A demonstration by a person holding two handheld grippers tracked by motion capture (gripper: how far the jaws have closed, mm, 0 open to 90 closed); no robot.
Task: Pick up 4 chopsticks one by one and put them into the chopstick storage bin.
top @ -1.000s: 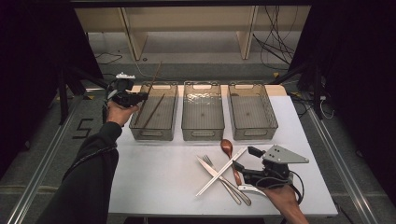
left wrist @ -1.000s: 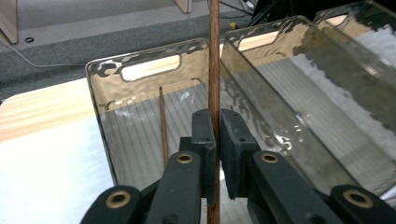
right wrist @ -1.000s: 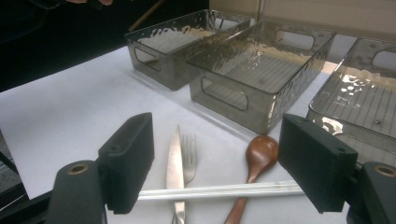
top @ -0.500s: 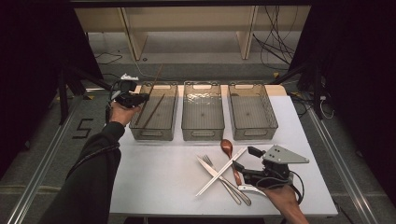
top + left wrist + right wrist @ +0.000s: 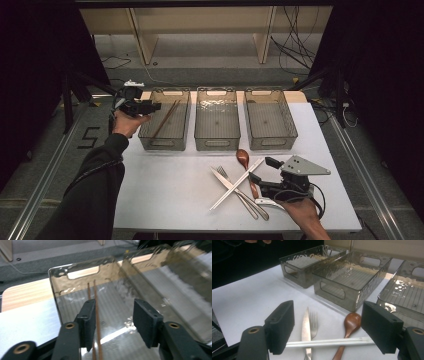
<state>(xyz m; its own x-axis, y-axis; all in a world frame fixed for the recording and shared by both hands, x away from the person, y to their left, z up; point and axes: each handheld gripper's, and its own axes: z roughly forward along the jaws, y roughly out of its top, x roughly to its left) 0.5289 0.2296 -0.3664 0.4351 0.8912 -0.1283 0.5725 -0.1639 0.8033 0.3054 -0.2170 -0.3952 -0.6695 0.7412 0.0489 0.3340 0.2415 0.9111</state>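
A pair of brown chopsticks (image 5: pixel 165 120) lies slanted in the left clear bin (image 5: pixel 162 146). My left gripper (image 5: pixel 150 106) hovers at that bin's left rim. Its jaws have just been opening. In the left gripper view the brown chopsticks (image 5: pixel 96 305) run between the parted pads, close to the left one, and are not pinched. My left gripper (image 5: pixel 113 305) is open. My right gripper (image 5: pixel 262 170) rests open near the table's front right, over white chopsticks (image 5: pixel 235 184) that cross a knife (image 5: pixel 225 181) and a fork (image 5: pixel 222 172). A wooden spoon (image 5: pixel 243 157) lies beside them.
A middle bin (image 5: pixel 216 145) and a right bin (image 5: pixel 272 145) stand in a row with the left one. In the right gripper view the white chopsticks (image 5: pixel 329 342), knife (image 5: pixel 306 327), fork (image 5: pixel 313 325) and spoon (image 5: pixel 350 322) lie just ahead of the right gripper (image 5: pixel 329 325).
The left hand has shifted slightly at the left bin's rim. The right gripper and the cutlery pile have stayed put.
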